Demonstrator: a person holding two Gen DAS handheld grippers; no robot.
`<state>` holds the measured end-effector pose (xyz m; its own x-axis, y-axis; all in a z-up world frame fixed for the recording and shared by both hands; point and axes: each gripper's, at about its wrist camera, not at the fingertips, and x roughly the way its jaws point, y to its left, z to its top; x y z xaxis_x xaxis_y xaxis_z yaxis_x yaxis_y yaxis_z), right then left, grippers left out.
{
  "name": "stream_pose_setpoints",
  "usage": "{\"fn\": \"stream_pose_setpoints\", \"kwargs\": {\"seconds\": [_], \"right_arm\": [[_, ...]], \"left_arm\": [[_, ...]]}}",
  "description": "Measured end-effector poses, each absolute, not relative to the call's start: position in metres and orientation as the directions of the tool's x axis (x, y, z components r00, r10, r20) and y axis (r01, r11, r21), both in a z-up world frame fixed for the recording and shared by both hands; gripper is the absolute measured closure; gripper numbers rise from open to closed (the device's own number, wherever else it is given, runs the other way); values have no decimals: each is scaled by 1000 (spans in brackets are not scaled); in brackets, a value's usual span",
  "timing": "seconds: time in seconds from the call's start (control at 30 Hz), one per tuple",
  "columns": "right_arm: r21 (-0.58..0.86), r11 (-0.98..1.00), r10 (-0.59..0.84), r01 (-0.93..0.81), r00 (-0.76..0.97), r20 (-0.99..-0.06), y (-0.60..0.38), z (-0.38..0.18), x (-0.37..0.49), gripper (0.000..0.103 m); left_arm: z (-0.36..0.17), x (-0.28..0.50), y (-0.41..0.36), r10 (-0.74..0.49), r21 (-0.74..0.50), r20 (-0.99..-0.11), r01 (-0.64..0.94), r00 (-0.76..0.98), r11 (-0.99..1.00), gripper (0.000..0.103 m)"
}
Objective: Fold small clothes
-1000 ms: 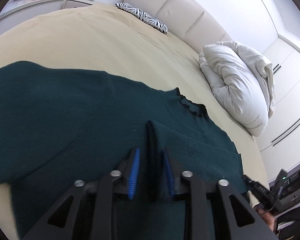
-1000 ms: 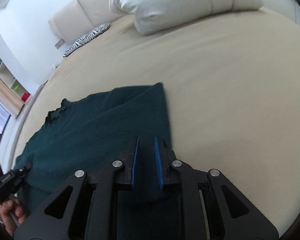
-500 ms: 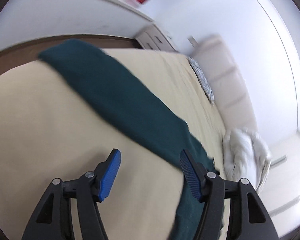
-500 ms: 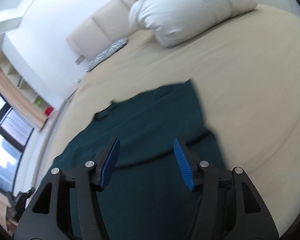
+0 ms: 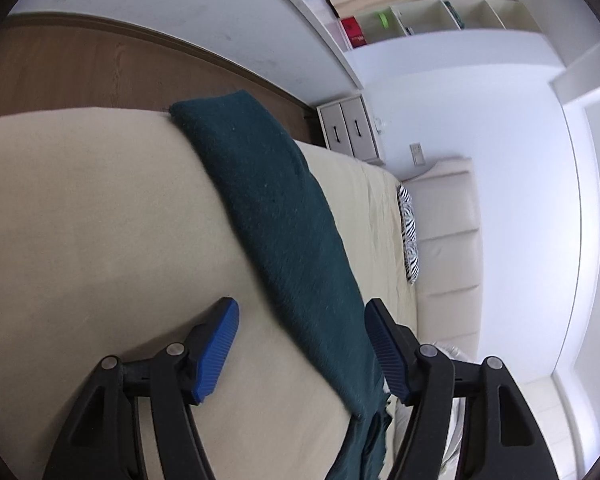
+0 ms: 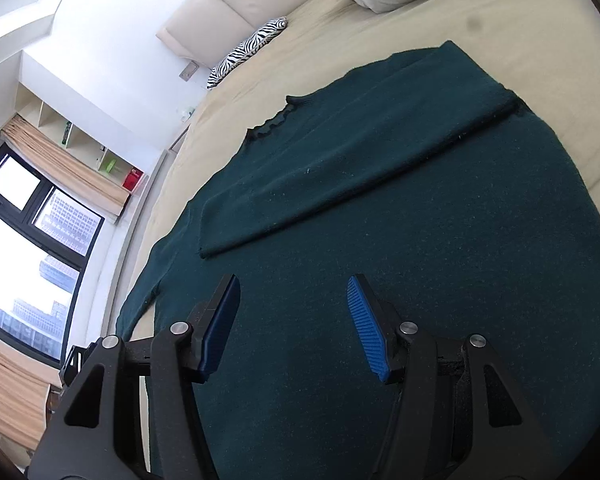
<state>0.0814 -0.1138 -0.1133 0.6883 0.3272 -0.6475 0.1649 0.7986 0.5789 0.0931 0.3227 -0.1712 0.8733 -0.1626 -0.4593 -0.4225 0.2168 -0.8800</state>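
- Both let go a moment ago — the left hand-held gripper (image 5: 302,346) is opening, empty.
- The right hand-held gripper (image 6: 294,326) gapes empty over the green sweater (image 6: 380,208).
- One sleeve (image 6: 360,152) lies folded across — the other comes next, I think.

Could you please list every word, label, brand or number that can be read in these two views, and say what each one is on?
No text can be read in either view.
The red box on the shelf has pale marks on its face, too small and blurred to read.
The green sweater, the wall plate and the drawer unit carry no writing that shows.
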Motion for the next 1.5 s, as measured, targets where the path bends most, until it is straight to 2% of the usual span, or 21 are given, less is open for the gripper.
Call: {"fn": "stream_pose_setpoints", "kwargs": {"seconds": [0.37,0.47,0.57,0.63,0.7,0.77,0.87,0.9,1.07,1.13,1.2,1.3,1.4,1.5], "right_arm": [[591,784,336,191,669,-663,-122,-126,73,49],[583,791,336,185,666,-666,-121,-126,71,49],[578,794,331,187,664,-670,-117,-129,79,49],[580,792,331,191,663,-671,-119,-131,80,49],[580,792,332,190,662,-671,-120,-132,82,49],[579,793,334,188,661,-672,-120,-134,84,49],[582,791,338,188,659,-672,-121,-135,83,49],[581,792,339,185,659,-671,-121,-135,83,49],[585,789,329,187,676,-660,-130,-131,77,49],[587,787,324,189,683,-655,-134,-130,73,49],[584,789,313,192,692,-651,-140,-128,69,49],[595,777,304,207,704,-642,-152,-130,63,49],[610,758,291,231,717,-634,-167,-132,57,49],[618,744,276,254,726,-630,-181,-135,52,49]], "left_arm": [[-180,122,335,-136,-917,-398,-389,907,86,35],[-182,128,341,-134,-928,-373,-367,918,67,39],[-191,136,348,-138,-931,-365,-363,921,42,54],[-194,138,351,-140,-930,-366,-365,920,37,68],[-195,136,352,-132,-929,-369,-368,920,33,75],[-194,136,352,-116,-928,-373,-371,921,39,76],[-186,134,352,-83,-913,-406,-401,910,79,91],[-183,134,351,-76,-904,-422,-414,903,104,99],[-122,154,308,-48,-830,-458,-408,887,381,99],[-86,172,269,-60,-754,-465,-360,883,549,99],[-52,194,212,-89,-630,-482,-273,872,727,99],[-19,215,98,-126,-363,-511,-80,850,928,98],[-17,221,-11,-143,-109,-534,99,834,989,97],[-45,217,-100,-121,121,-570,229,813,966,97]]}}
